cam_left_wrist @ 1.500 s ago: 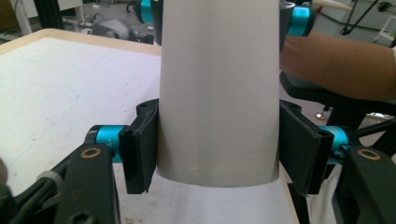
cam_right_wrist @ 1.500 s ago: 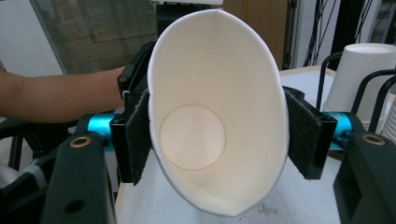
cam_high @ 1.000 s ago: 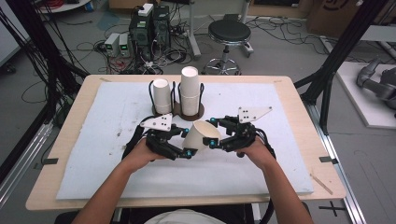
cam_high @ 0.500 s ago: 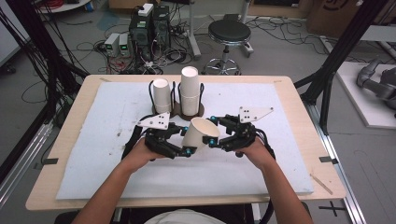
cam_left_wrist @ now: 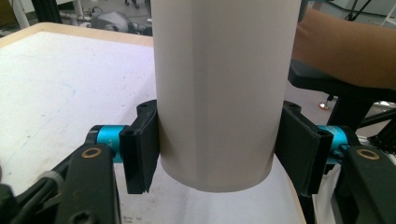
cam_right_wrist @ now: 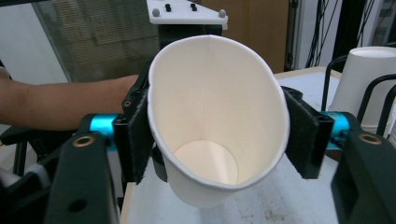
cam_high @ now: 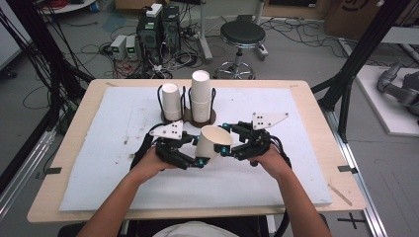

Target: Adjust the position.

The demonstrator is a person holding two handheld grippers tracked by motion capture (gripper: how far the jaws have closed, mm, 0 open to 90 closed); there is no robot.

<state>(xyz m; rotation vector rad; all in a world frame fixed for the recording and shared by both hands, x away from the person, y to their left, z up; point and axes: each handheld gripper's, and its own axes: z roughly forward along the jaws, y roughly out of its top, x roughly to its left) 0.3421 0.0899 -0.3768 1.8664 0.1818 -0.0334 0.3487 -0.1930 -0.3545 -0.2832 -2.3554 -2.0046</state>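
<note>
A white paper cup (cam_high: 210, 140) hangs tilted above the white mat (cam_high: 123, 128), held between both grippers at the table's middle. My left gripper (cam_high: 200, 160) is shut on the cup's lower end; in the left gripper view its pads (cam_left_wrist: 142, 149) press both sides of the cup (cam_left_wrist: 219, 93). My right gripper (cam_high: 225, 143) holds the rim end. In the right gripper view the cup's mouth (cam_right_wrist: 210, 116) is squeezed oval between the pads (cam_right_wrist: 301, 140), and the cup is empty. The right jaws have just been opening slightly, with the cup still between them.
Behind the grippers a dark wire holder (cam_high: 190, 118) carries a short stack of upturned cups (cam_high: 172, 101) and a taller stack (cam_high: 201, 96). A black stool (cam_high: 242, 34) and cabling stand beyond the far edge. A black frame post (cam_high: 346, 98) rises at the right.
</note>
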